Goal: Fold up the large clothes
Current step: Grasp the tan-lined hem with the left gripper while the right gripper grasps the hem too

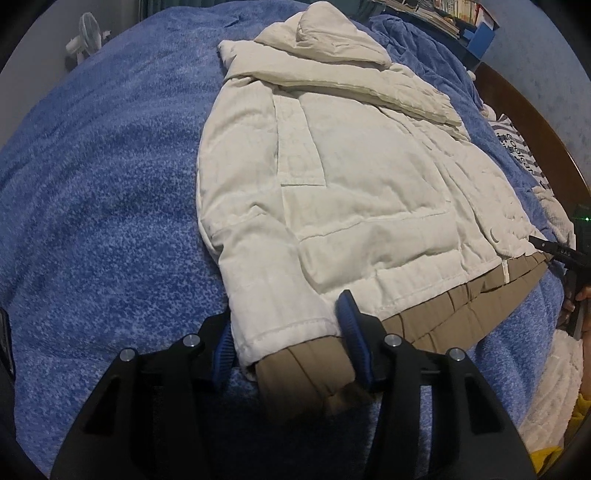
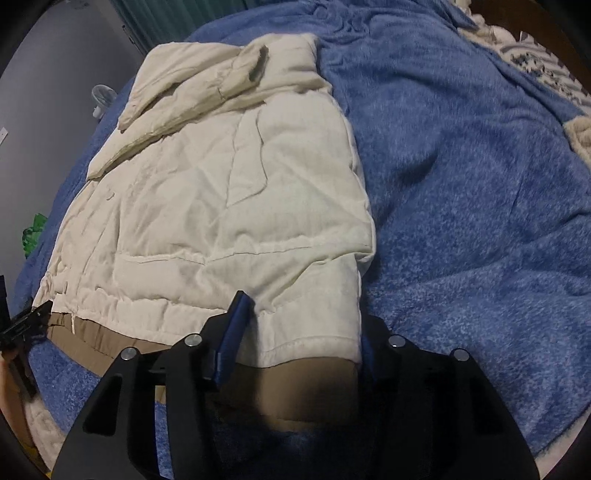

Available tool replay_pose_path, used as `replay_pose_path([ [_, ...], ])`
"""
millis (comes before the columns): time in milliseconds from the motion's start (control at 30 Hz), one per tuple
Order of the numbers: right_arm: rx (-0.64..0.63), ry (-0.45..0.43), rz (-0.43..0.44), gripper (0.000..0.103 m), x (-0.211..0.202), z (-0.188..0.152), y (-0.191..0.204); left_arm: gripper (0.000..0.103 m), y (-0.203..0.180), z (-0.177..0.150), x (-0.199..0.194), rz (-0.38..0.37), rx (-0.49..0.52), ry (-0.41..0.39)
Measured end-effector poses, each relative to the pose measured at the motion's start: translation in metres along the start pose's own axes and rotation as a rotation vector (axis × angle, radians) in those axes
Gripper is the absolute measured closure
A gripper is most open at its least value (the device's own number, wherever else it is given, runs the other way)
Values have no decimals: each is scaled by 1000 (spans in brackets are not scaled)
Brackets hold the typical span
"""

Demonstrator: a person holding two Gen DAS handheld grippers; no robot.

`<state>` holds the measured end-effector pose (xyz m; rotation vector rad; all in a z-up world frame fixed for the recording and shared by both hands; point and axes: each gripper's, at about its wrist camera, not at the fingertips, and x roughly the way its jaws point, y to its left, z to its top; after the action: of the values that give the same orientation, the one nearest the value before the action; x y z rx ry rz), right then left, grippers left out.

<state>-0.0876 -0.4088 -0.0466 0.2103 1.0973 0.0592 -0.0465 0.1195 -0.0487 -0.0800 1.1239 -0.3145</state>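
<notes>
A cream padded jacket [image 1: 351, 184] [image 2: 221, 184] with a hood [image 1: 325, 40] lies flat on a blue bedspread [image 1: 92, 184], hem toward me, with tan lining [image 1: 443, 306] showing under the hem. In the left wrist view my left gripper [image 1: 286, 319] has the jacket's near left hem corner filling the space between its blue pads, which touch it on both sides. In the right wrist view my right gripper [image 2: 303, 321] holds the near right hem corner the same way, its far pad partly hidden by fabric. Each gripper's tip also shows at the other view's edge: right gripper [image 1: 554, 253], left gripper [image 2: 26, 325].
The blue bedspread [image 2: 480, 184] spreads wide on both sides of the jacket. A striped cloth [image 1: 517, 147] and a wooden bed frame [image 1: 535, 122] lie at the right. A small white fan [image 1: 86, 35] stands beyond the bed's left edge, and something green [image 2: 35, 232] is beside it.
</notes>
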Motion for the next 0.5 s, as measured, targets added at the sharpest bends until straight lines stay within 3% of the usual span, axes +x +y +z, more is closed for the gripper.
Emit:
replay_pose_path([
  [100, -65, -83, -36, 83, -16, -2, 14, 61, -3, -1, -2, 2, 12, -12],
  [200, -131, -133, -73, 92, -25, -5, 27, 77, -10, -1, -11, 14, 43, -60],
  [333, -165, -213, -56, 96, -46, -6, 38, 87, -10, 0, -33, -69, 36, -129],
  [433, -108, -248, 34, 97, -64, -7, 35, 92, 4, 1, -53, -193, -47, -154],
  [500, -90, -272, 84, 97, -76, -9, 36, 94, 6, 4, -67, -209, -42, -171],
])
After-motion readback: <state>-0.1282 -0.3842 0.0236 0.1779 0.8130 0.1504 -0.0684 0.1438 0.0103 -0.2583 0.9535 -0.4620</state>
